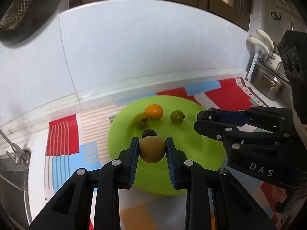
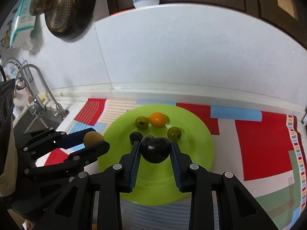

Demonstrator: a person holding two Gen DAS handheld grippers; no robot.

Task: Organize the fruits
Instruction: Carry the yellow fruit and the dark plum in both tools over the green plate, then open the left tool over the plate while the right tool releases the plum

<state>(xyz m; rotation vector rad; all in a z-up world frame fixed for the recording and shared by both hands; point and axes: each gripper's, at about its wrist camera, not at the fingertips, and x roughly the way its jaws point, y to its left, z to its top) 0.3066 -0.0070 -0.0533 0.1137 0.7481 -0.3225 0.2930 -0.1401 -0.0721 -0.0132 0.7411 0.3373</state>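
A lime-green plate (image 1: pixel 191 153) (image 2: pixel 195 134) lies on a patterned mat. On it rest an orange tomato (image 1: pixel 153 111) (image 2: pixel 157 119), two green tomatoes (image 1: pixel 141 120) (image 1: pixel 177 116) (image 2: pixel 142 122) (image 2: pixel 174 133) and a small dark fruit (image 1: pixel 149 133) (image 2: pixel 135 137). My left gripper (image 1: pixel 152 150) (image 2: pixel 96 140) is shut on a tan round fruit (image 1: pixel 152 149) (image 2: pixel 92 137) above the plate's near side. My right gripper (image 2: pixel 155 149) (image 1: pixel 209 117) is shut on a dark glossy fruit (image 2: pixel 155 148) above the plate; that fruit is hidden in the left wrist view.
The colourful mat (image 2: pixel 264 143) (image 1: pixel 63 134) covers the counter in front of a white tiled wall. A sink with a tap (image 2: pixel 41 88) lies to the left. A metal pot (image 1: pixel 268 84) stands at the far right, a dark pan (image 2: pixel 65 9) hangs on the wall.
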